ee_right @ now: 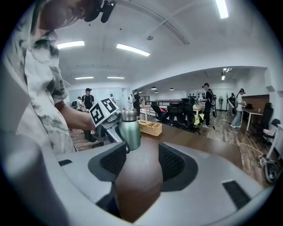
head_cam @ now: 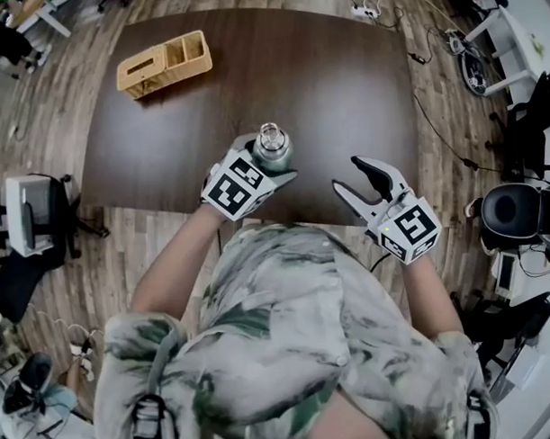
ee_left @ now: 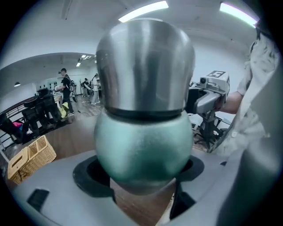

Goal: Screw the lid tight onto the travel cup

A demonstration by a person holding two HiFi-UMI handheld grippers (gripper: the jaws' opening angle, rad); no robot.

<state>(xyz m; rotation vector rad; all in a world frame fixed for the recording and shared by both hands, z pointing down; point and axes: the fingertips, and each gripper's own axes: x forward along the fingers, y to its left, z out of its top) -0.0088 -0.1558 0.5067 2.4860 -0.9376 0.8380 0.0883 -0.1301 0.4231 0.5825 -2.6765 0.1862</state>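
**Green metal travel cup with a brushed-steel top** (head_cam: 272,148), clamped about its rounded green body by the left tongs (head_cam: 268,166). The cup is upright: its long axis is vertical, with the steel end uppermost and the base toward the desk. It is held over the near edge of the dark brown wooden desk (head_cam: 324,86), in front of the person's chest. The left gripper view shows wood grain beneath the base, but whether the base is clear of the desk cannot be told. The right tongs (head_cam: 348,174) stand apart with nothing between their ribbed pads, to the right of the cup and near it.

A pale wicker basket with compartments (head_cam: 164,63) lies at the desk's far left corner, well apart from the cup. The desk stands on a wood-plank floor (head_cam: 114,256) in an open office. A black office chair (head_cam: 513,213) and loose cables (head_cam: 431,119) lie at the sides. Strip lights (ee_right: 132,49) run across a white ceiling, and people (ee_right: 207,106) stand in the background.
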